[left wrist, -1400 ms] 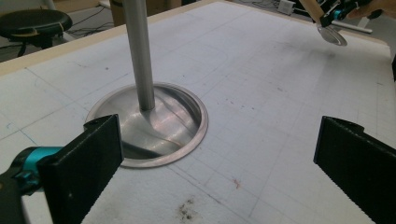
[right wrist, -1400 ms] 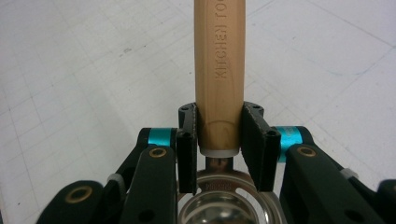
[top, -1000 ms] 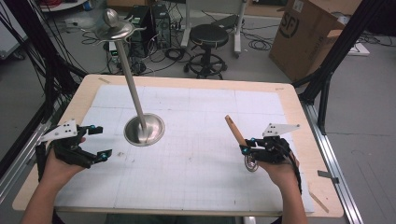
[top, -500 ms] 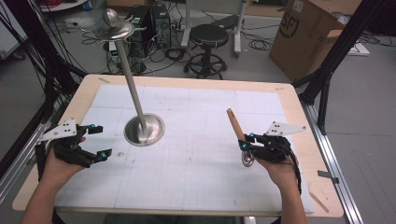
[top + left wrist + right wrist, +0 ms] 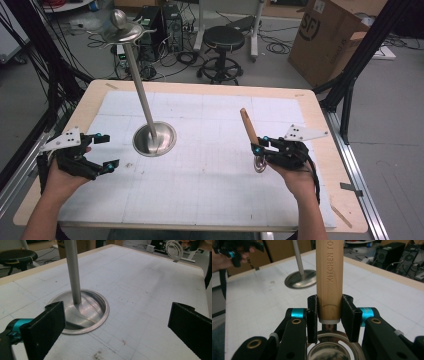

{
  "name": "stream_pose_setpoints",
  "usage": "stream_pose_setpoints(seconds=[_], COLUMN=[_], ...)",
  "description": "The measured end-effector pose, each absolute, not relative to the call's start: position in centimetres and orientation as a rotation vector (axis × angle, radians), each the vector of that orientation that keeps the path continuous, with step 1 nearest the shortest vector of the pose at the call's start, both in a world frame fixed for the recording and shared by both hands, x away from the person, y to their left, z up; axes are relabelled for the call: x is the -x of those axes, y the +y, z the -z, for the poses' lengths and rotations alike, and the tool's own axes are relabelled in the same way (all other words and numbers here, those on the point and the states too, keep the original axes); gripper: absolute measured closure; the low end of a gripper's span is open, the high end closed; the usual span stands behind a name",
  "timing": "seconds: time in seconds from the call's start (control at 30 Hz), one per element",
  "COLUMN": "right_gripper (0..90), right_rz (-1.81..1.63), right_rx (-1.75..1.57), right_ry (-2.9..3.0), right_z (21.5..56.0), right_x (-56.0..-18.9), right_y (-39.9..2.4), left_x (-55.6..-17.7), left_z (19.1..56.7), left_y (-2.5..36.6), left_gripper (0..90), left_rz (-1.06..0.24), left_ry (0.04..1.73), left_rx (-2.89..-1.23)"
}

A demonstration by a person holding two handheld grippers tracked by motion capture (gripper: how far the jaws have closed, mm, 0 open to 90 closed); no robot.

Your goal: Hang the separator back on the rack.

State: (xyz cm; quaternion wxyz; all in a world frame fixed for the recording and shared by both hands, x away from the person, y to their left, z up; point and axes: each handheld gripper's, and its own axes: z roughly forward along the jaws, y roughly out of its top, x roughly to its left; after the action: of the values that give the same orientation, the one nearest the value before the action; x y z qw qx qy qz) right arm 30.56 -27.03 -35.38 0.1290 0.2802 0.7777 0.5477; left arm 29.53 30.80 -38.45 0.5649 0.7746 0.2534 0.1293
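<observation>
Pale wooden handle (image 5: 329, 277), silver steel stand (image 5: 154, 138), white gridded mat (image 5: 210, 165), black jaws with teal accents.

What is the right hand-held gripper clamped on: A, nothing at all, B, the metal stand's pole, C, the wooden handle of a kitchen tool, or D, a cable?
C: in the right gripper view the right hand-held gripper has both jaws pressed against the wooden handle, stamped with kitchen lettering, while the metal stand sits apart on the table.
</observation>
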Motion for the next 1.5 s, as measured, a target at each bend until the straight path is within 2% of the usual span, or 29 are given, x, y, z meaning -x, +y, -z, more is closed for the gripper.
stream_pose_setpoints(seconds=[0.47,1.5], right_gripper=[68.5,68.4], right_rz=[-1.630,-1.725], right_rx=[-0.700,-0.528], right_ry=[2.286,2.353], right_z=[30.4,24.9], right_x=[-33.4,-37.4], right_y=[-23.2,-17.1], left_x=[-29.4,-29.5], left_z=[38.4,38.4], left_y=[30.8,30.7], left_gripper=[2.0,2.0], left_rz=[-0.297,-0.286], left_ry=[0.593,0.582], left_rx=[-1.810,-1.809])
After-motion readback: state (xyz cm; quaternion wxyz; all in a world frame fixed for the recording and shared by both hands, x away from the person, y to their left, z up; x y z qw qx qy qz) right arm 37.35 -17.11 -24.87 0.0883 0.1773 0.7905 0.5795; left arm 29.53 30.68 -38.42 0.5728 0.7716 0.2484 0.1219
